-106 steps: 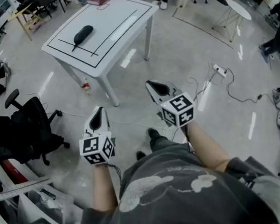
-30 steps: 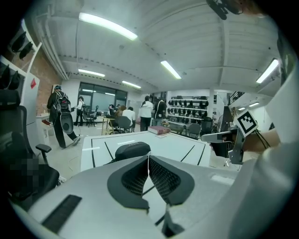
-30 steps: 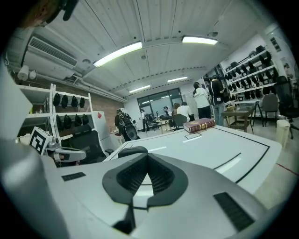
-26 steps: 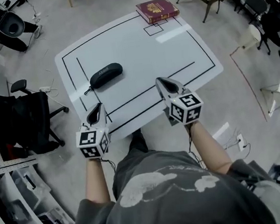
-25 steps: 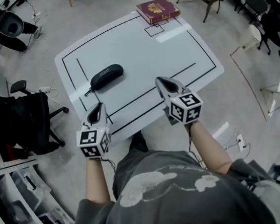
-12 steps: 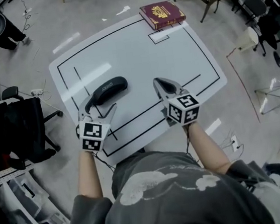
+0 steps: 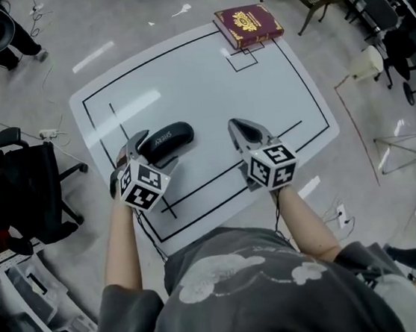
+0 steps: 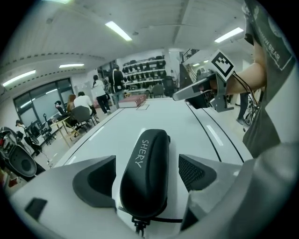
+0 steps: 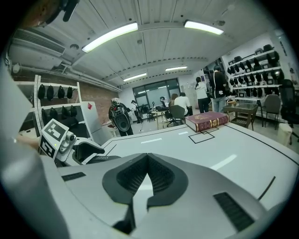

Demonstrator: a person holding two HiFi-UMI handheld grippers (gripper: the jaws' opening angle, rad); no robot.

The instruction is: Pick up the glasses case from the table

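A black zip glasses case [image 7: 167, 141] [image 8: 148, 154] lies on the white table [image 7: 205, 79], left of its middle. My left gripper [image 7: 147, 154] [image 8: 145, 176] points down at the case's near end. Its jaws are opening and stand on either side of the case, with a gap between each pad and the shell. The case's zip pull hangs towards the camera in the left gripper view. My right gripper [image 7: 235, 126] [image 9: 148, 158] hovers over the table to the right of the case, shut and holding nothing.
A dark red book [image 7: 249, 25] [image 9: 207, 121] lies at the table's far right corner beside a small drawn square. Black lines mark the tabletop. A black office chair [image 7: 23, 188] stands left of the table. People sit and stand at the far end of the room.
My left gripper has moved forward and down to the case, rolled, and gone from shut to wide open around its near end. The right gripper has moved forward over the table, still shut.
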